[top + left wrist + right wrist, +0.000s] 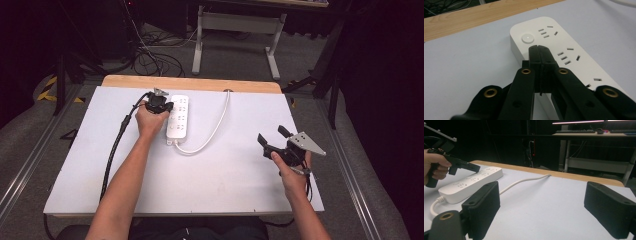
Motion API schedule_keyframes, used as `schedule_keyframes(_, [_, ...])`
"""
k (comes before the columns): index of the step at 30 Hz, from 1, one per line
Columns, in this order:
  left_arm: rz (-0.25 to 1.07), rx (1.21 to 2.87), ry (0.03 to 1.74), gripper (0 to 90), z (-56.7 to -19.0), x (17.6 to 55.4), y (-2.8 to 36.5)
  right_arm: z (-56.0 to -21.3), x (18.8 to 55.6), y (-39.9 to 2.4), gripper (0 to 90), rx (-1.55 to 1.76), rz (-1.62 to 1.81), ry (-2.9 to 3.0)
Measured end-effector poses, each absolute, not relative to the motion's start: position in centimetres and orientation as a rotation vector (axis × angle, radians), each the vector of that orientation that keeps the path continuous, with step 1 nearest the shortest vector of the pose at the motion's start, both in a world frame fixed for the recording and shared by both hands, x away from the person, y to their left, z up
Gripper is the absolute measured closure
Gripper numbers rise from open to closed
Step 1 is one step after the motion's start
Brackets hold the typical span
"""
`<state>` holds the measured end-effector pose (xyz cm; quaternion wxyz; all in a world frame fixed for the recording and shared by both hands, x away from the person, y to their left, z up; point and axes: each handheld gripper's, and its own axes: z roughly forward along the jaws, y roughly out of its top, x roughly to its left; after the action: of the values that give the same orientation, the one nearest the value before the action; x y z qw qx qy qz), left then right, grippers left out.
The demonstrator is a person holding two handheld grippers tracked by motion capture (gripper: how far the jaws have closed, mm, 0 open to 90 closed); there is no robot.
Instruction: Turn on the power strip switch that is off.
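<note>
Here, the long white plastic power strip lies on the white table, right under the left gripper, whose jaws are closed together near its round button. The right gripper is wide open, holding nothing, well apart.

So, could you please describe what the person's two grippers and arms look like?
Both grippers are black. The left gripper has flat matte jaws on link arms with brass-coloured rivets, and a thick black braided cable trails from it. The right gripper has blocky textured pads and carries a grey three-cornered plate on top. Both forearms are bare, with no sleeves or gloves in view.
</note>
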<state>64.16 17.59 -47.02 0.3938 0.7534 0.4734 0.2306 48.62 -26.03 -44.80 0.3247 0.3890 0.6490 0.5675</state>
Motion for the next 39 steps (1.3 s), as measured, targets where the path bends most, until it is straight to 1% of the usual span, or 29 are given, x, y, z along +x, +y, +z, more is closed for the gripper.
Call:
schedule_keyframes(5, [0.584,1.9,1.177,90.0,-46.8,64.2,17.4,-44.9,48.7,-26.0,13.7,1.016,1.483,1.705])
schedule_keyframes(6, [0.596,1.911,1.2,90.0,-47.0,64.2,17.4,-44.9,48.7,-26.0,13.7,1.023,1.485,1.703])
schedule_keyframes(8, [0.579,1.892,1.231,90.0,-47.1,64.3,17.6,-44.9,48.7,-26.0,13.7,1.017,1.479,1.706])
schedule_keyframes(10, [0.63,1.946,1.202,90.0,-46.9,64.0,17.1,-44.8,48.6,-26.0,13.7,1.023,1.488,1.702])
schedule_keyframes(11, [0.63,1.946,1.202,90.0,-46.9,64.0,17.1,-44.8,48.6,-26.0,13.7,1.023,1.488,1.702])
schedule_keyframes(14, [0.589,1.903,1.207,90.0,-47.1,63.9,17.6,-44.8,48.6,-26.0,13.7,1.023,1.488,1.701])
schedule_keyframes(19, [0.604,1.888,1.18,90.0,-47.0,64.0,17.4,-44.9,48.8,-25.9,13.7,1.017,1.479,1.711])
schedule_keyframes(24, [0.584,1.884,1.179,90.0,-47.3,64.0,17.3,-44.9,48.8,-26.0,13.7,1.019,1.48,1.709])
schedule_keyframes(29, [0.615,1.913,1.189,90.0,-47.2,63.9,16.8,-44.8,48.7,-26.0,13.8,1.02,1.485,1.702])
schedule_keyframes(31, [0.648,1.927,1.19,90.0,-47.3,63.8,16.6,-44.7,48.5,-26.0,13.7,1.02,1.49,1.693])
schedule_keyframes(33, [0.652,1.914,1.205,90.0,-47.4,63.6,16.4,-44.6,48.5,-26.1,13.7,1.015,1.492,1.69])
schedule_keyframes(35, [0.613,1.917,1.169,90.0,-47.5,63.6,16.1,-44.4,48.4,-26.1,13.7,1.018,1.498,1.68])
schedule_keyframes(38, [0.699,1.943,1.17,90.0,-47.6,63.4,15.4,-44.3,48.4,-26.3,13.7,1.021,1.501,1.668])
schedule_keyframes(39, [0.704,1.938,1.176,90.0,-47.6,63.5,15.4,-44.3,48.3,-26.3,13.7,1.026,1.504,1.665])
